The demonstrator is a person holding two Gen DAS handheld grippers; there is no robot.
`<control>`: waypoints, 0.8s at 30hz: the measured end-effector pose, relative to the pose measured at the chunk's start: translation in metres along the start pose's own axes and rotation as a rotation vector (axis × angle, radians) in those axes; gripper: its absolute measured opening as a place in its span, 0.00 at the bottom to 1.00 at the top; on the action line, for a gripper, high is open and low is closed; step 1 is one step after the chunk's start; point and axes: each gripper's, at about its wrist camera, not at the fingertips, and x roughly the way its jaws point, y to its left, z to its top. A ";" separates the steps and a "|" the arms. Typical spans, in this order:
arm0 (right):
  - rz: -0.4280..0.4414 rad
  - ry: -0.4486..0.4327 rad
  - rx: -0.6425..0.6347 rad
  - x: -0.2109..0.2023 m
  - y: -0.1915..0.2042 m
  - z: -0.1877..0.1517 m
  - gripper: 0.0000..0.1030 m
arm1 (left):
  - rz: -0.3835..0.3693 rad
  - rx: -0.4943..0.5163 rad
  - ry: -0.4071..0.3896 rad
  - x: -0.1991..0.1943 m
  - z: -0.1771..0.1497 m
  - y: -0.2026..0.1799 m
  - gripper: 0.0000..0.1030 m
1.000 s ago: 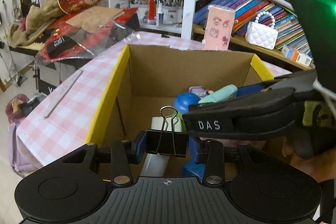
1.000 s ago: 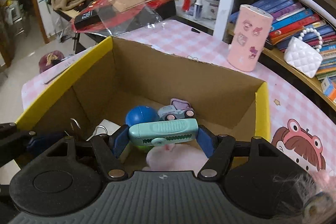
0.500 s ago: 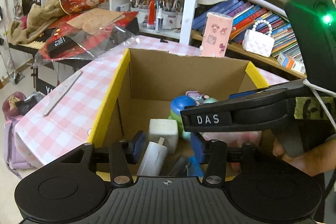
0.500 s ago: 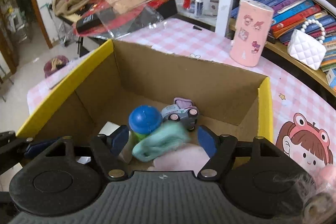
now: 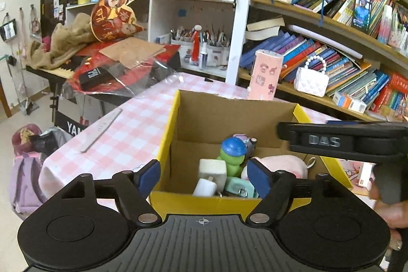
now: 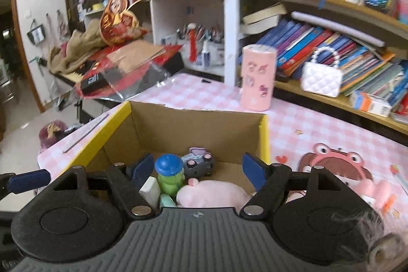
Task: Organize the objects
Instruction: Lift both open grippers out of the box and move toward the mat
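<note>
A cardboard box with yellow rims (image 5: 167,134) (image 6: 264,134) stands on the pink checked table. Inside lie a green figure with a blue cap (image 5: 233,152) (image 6: 169,173), a white block (image 5: 212,170), a mint-green stapler-like tool (image 5: 238,186), a pink plush (image 5: 280,165) (image 6: 214,193) and a small toy car (image 6: 199,162). My left gripper (image 5: 204,177) hovers over the box's near edge, its jaws opening with nothing between them. My right gripper (image 6: 198,172) hangs above the box, jaws opening and holding nothing. Its black side marked DAS (image 5: 323,140) crosses the left wrist view.
A pink cylinder tin (image 5: 265,75) (image 6: 257,78) stands behind the box. A ruler (image 5: 102,129) lies on the table at left. Bookshelves with a white quilted purse (image 5: 311,80) line the back and right. A cluttered keyboard stand with a red bag (image 5: 122,68) is at far left.
The left gripper let go of a black binder clip and the right let go of the mint tool; both dropped into the box. Both grippers opened wider and drew back and up.
</note>
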 end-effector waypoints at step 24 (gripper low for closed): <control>-0.145 0.077 0.022 -0.104 0.033 -0.118 0.79 | -0.002 0.009 0.128 -0.069 -0.072 0.020 0.83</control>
